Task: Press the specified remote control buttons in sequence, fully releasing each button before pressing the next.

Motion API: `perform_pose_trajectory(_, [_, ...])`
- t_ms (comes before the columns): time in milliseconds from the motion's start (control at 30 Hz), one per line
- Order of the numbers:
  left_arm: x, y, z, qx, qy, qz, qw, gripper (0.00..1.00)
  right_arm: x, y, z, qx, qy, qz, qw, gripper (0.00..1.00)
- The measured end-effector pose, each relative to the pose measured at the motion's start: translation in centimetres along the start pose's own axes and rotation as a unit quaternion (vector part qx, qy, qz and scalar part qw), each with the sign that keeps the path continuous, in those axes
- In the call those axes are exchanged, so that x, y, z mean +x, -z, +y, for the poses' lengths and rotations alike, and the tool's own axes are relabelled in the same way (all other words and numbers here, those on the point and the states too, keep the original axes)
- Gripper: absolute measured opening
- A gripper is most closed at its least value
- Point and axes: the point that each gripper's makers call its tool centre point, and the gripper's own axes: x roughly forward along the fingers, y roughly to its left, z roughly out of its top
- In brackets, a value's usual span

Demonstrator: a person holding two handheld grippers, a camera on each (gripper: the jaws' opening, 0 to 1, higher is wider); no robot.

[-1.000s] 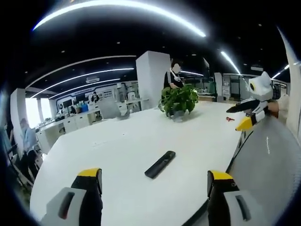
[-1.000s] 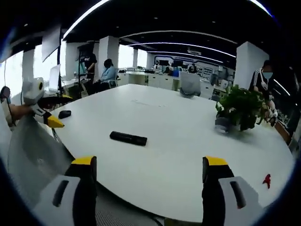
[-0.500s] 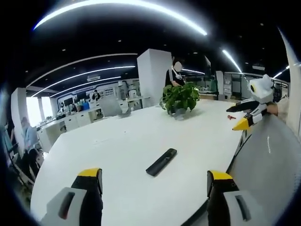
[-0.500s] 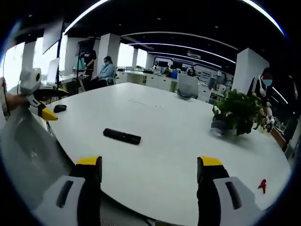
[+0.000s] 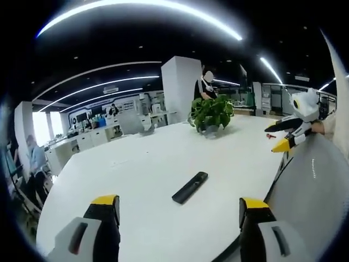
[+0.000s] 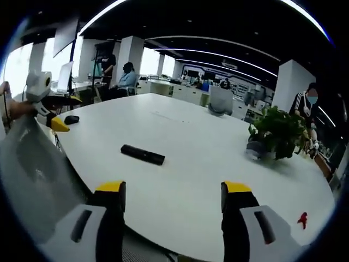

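On the white bench (image 5: 136, 180), a black remote control (image 5: 190, 187) lies flat, long axis angled toward the potted plant (image 5: 211, 114). Left gripper (image 5: 177, 210) and right gripper (image 6: 172, 195) hover short of it, jaws spread.

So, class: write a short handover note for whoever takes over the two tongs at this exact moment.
Left tongs: open, empty, above the near edge of the white table.
Right tongs: open, empty, also short of the table.
Remote control: lying flat mid-table, apart from both tongs; potted plant stands farther back.
Done: no press evident; nothing touches the remote.
Left: reach the remote and press the buttons in sequence, releasing each fully.
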Motion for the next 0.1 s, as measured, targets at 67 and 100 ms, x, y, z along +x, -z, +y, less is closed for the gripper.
perform_pose_trajectory(67, [0.0,0.05,0.15,0.001,-0.005,0.001,1.0,0.94,0.07,0.3,0.03,0.004,-0.005,0.004,1.0,0.7])
perform_pose_trajectory(100, [0.01,0.05,0.25,0.002,-0.008,0.001,1.0,0.94,0.11,0.46,0.12,0.003,-0.009,0.008,0.9999,0.69])
